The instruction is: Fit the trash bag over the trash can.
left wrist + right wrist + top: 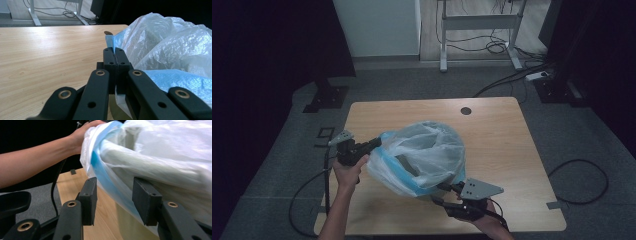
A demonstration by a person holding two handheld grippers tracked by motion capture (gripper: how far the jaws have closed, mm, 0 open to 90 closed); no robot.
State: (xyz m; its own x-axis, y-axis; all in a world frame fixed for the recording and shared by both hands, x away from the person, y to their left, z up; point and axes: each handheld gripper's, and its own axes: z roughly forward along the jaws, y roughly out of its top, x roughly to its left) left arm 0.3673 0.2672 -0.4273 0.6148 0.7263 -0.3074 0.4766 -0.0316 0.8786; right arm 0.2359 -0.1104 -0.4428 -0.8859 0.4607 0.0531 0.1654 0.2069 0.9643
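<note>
— Both grippers are at the bag, yes? Which one has hold of it?

— Only the left gripper [374,143]. In its own view the two black jaws are pressed together with a fold of the blue hem of the plastic bag [113,41] pinched between the tips. From above, that grip is on the bag's left side, toward the left edge of the table [492,125].

— And the bag itself, where is it?

— Over the middle of the tabletop, puffed up, translucent white with a blue band round its mouth [422,155]. It seems to be draped over a pale bin; through the plastic in the right gripper view I can make out a rim, though I cannot tell how far down the bag reaches.

— What about the other one?

— The right gripper [443,193] is low at the bag's near right side, close to the table's near edge. Its jaws stand partly apart, about half their spread. In the right gripper view the blue hem [100,170] runs down between the two pads, and the right pad [146,200] looks to be against the plastic, but nothing is clamped.

— Anything else around?

— A forearm and the left hand [82,137] behind the bag in that same view, a cable [307,190] trailing from the left gripper off the table's left edge, and a small dark round hole [466,110] near the far edge.
</note>
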